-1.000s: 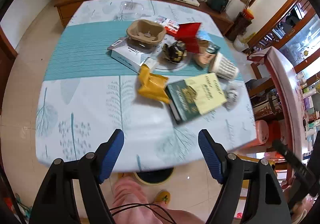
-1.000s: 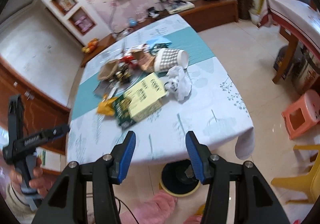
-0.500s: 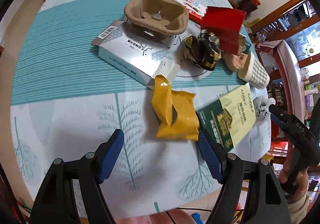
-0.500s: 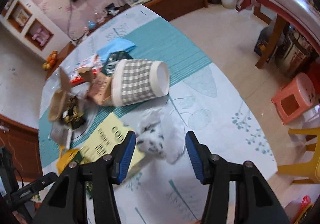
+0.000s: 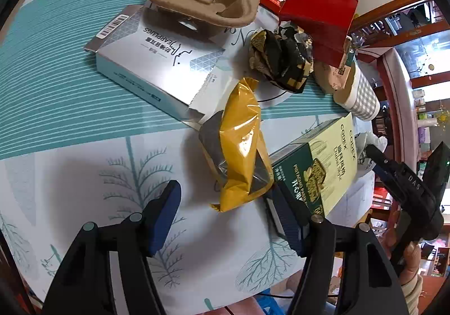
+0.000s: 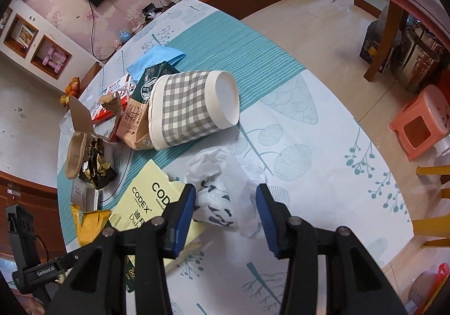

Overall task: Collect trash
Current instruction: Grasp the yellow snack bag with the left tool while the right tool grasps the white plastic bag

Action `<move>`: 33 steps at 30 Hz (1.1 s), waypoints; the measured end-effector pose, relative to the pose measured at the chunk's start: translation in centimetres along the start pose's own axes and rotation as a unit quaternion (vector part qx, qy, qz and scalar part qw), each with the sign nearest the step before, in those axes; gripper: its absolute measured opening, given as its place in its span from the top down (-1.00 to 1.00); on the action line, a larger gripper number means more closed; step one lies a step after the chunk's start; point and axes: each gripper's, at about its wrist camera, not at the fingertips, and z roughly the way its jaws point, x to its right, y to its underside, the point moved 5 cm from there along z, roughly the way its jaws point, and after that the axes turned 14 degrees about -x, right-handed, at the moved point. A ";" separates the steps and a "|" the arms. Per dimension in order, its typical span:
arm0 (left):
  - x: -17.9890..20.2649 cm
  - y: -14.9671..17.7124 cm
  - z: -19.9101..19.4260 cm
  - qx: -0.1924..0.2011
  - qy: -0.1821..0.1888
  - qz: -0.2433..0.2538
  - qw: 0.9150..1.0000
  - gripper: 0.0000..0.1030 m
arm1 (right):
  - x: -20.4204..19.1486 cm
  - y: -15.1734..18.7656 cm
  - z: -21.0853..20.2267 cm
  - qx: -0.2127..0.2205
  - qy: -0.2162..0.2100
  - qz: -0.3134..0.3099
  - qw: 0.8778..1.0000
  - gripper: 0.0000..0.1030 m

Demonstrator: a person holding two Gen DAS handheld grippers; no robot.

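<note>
Wrapper (image 5: 242,143), light and slippery, lies on the table (image 5: 84,174) between my closing left gripper's (image 5: 225,208) untouching pads; crumpled bag (image 6: 225,191), soft, sits between my closing right gripper's (image 6: 225,202) pads; pinch mid-bulk.

The left tool (image 5: 225,212) points steeply down and its jaws are closing, with the blue pads (image 5: 164,216) not yet pressing on anything. The right tool (image 6: 225,212) also points steeply down, and its jaws are closing as well; its blue pads (image 6: 182,216) stand at both sides of something white but do not squeeze it. A hand (image 5: 406,264) holds the black handle of the right tool.
</note>
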 end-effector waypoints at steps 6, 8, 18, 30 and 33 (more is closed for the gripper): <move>0.0 -0.1 0.1 0.002 0.006 -0.005 1.000 -0.22 | -0.1 0.6 -0.1 -0.002 -0.001 -0.010 1.000 0.19; 0.1 -0.1 -0.2 0.007 0.004 -0.007 1.000 -0.22 | -0.1 0.7 -0.2 -0.003 -0.004 -0.009 1.000 0.20; -0.3 -1.5 -0.8 0.007 0.014 -0.011 1.000 -0.23 | 0.2 0.9 -0.5 0.000 -0.007 -0.007 1.000 0.26; 0.5 -1.7 -0.4 0.011 0.041 -0.001 0.999 0.63 | 0.2 1.7 -1.2 0.004 -0.011 -0.008 1.000 0.31; 0.2 -1.3 -0.8 0.018 0.030 0.002 0.999 0.69 | 0.5 2.0 -1.6 0.010 -0.015 -0.002 1.000 0.31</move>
